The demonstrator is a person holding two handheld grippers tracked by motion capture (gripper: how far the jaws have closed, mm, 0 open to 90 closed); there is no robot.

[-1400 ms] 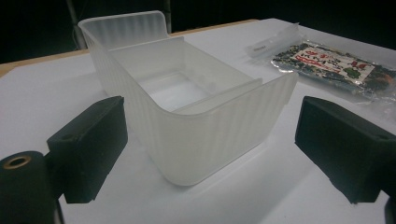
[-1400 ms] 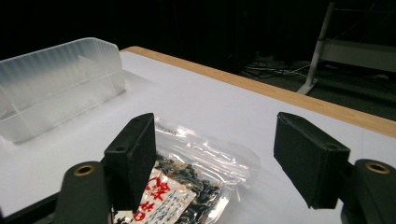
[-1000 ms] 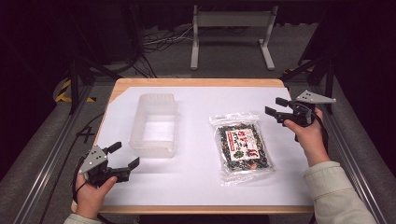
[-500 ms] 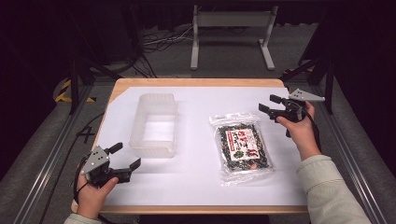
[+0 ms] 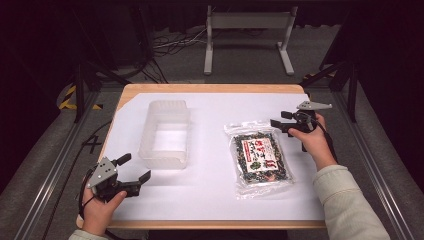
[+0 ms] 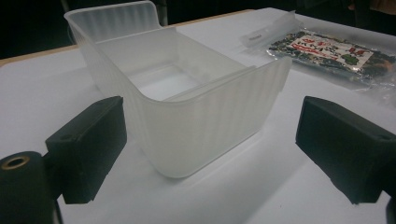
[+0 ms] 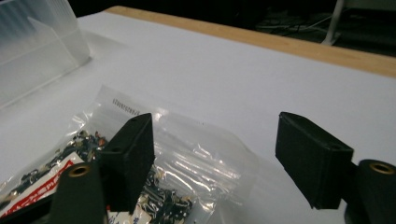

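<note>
Right hand-held gripper (image 5: 281, 123): moved in to far right corner of bag (image 5: 260, 157), jaws open, empty; pickup likely next. Left hand-held gripper (image 5: 134, 169): open, idle near tub (image 5: 165, 132). Bag flat on bench (image 5: 210, 195).

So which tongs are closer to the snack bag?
The right tongs, hovering open at the bag's far right corner. The left tongs are open way over by the near end of the clear tub, across the table.
</note>
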